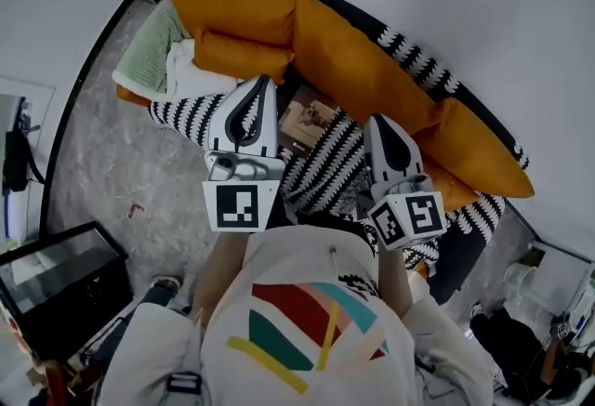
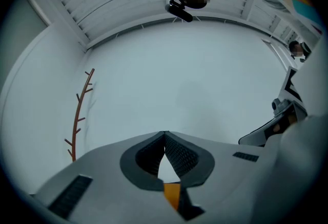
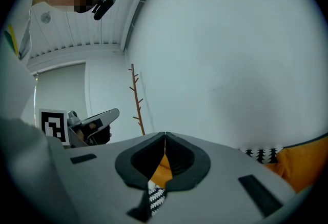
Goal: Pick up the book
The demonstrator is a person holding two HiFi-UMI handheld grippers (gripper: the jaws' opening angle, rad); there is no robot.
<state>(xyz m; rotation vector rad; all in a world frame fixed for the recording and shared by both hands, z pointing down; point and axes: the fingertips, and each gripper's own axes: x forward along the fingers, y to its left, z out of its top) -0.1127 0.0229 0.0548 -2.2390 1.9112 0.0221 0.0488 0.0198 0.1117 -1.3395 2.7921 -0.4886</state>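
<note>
The book [image 1: 311,116], with a brown picture cover, lies on a black-and-white patterned blanket [image 1: 325,167] on the sofa, in front of the orange cushions [image 1: 353,60]. In the head view it shows between my two grippers. My left gripper [image 1: 264,82] hovers just left of the book, and in the left gripper view [image 2: 165,135] its jaws meet with nothing between them. My right gripper [image 1: 379,122] is right of the book, and in the right gripper view [image 3: 165,137] it is also shut and empty. Both gripper views look over the sofa at the white wall; neither shows the book.
Folded green and white cloths [image 1: 158,56] sit at the sofa's left end. A brown branch-shaped coat stand [image 2: 79,115] rises by the wall behind it. A black open box [image 1: 60,279] stands on the grey floor at lower left, and clutter [image 1: 548,320] lies at lower right.
</note>
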